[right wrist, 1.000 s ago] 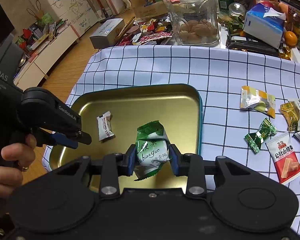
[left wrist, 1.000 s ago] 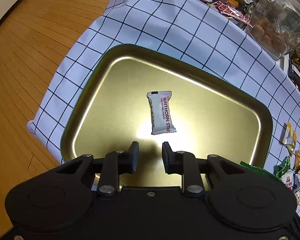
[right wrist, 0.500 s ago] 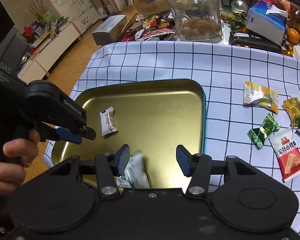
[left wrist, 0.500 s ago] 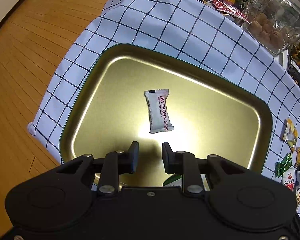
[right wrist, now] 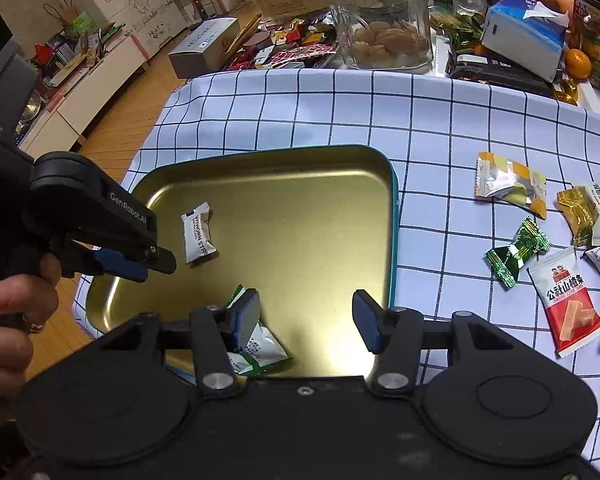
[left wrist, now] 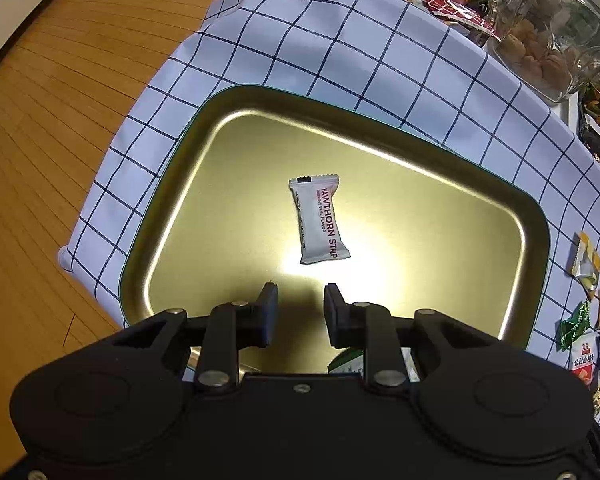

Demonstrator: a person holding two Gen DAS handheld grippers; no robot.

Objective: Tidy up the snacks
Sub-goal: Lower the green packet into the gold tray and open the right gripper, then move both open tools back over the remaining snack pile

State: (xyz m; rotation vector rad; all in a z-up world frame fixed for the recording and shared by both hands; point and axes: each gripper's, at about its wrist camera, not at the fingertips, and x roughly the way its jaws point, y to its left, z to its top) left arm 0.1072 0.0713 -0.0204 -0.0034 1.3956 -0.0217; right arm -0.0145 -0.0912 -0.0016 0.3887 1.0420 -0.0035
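- A checked cloth (right wrist: 300, 112), white with dark lines, covers the table; its corner hangs over a wood floor (left wrist: 40, 160).
- A gold tray (right wrist: 388, 208) with a teal rim sits on the cloth.
- In the tray lie a white snack (left wrist: 319, 220) and a green-white snack (right wrist: 260, 350), well apart.
- The right gripper (right wrist: 306, 320) stands wide and empty above the tray's near edge, the green-white snack just beside its left finger.
- The left gripper (left wrist: 298, 312) hangs over the tray, narrow, holding nothing.
- More snacks (right wrist: 540, 248) lie loose on the cloth to the right.
- A glass jar (right wrist: 380, 20), boxes and clutter crowd the far edge; low cabinets (right wrist: 80, 92) line the wall.
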